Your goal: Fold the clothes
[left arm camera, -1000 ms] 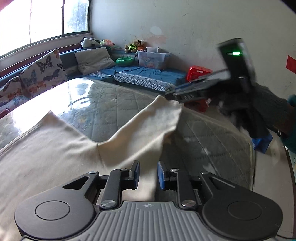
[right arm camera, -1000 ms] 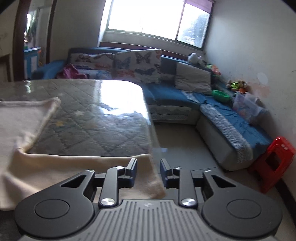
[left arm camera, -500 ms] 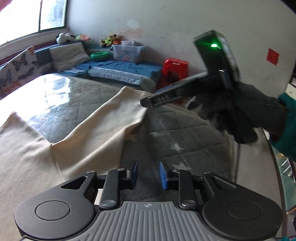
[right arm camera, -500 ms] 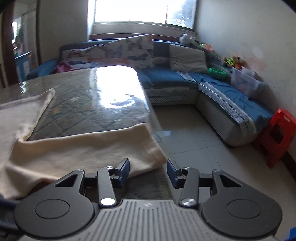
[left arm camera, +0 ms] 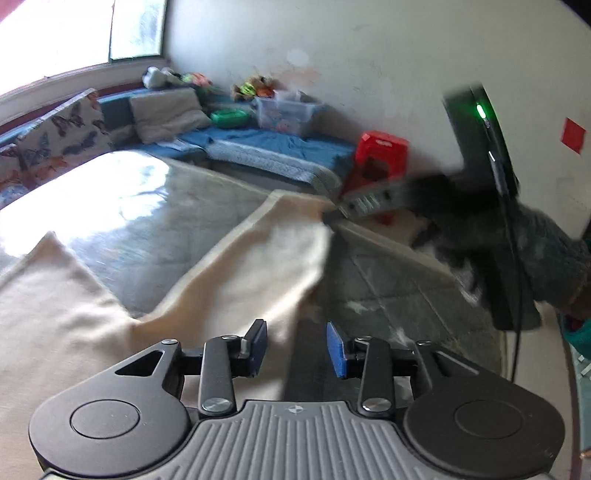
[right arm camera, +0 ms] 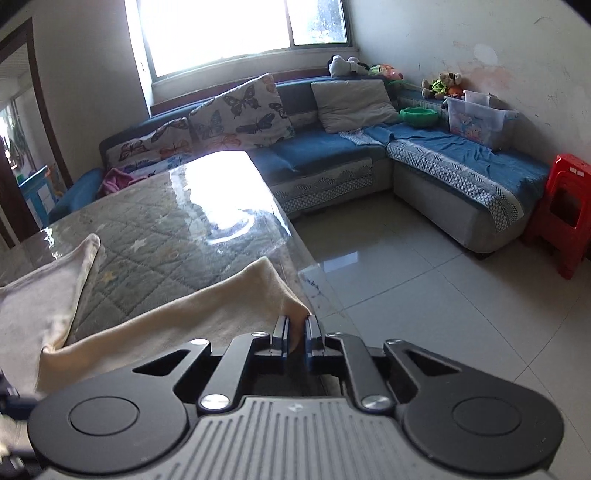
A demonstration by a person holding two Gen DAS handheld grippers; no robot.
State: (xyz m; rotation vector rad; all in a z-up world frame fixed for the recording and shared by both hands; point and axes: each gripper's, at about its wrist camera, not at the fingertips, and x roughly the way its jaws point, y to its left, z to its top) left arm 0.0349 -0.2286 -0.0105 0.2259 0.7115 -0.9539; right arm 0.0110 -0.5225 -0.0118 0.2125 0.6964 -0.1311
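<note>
Now right hand-held gripper [right arm camera: 295,334] tight on cream garment [right arm camera: 207,314] corner; left hand-held gripper [left arm camera: 296,349] agape.

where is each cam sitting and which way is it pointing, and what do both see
Left wrist: rides on the left gripper, jaws open, looking across the table toward the wall; the right gripper and a gloved hand show.
Right wrist: rides on the right gripper, jaws shut on a corner of the cream garment, facing the window and blue sofa.
Shared: the cream garment, the table, the sofa and the red stool.
</note>
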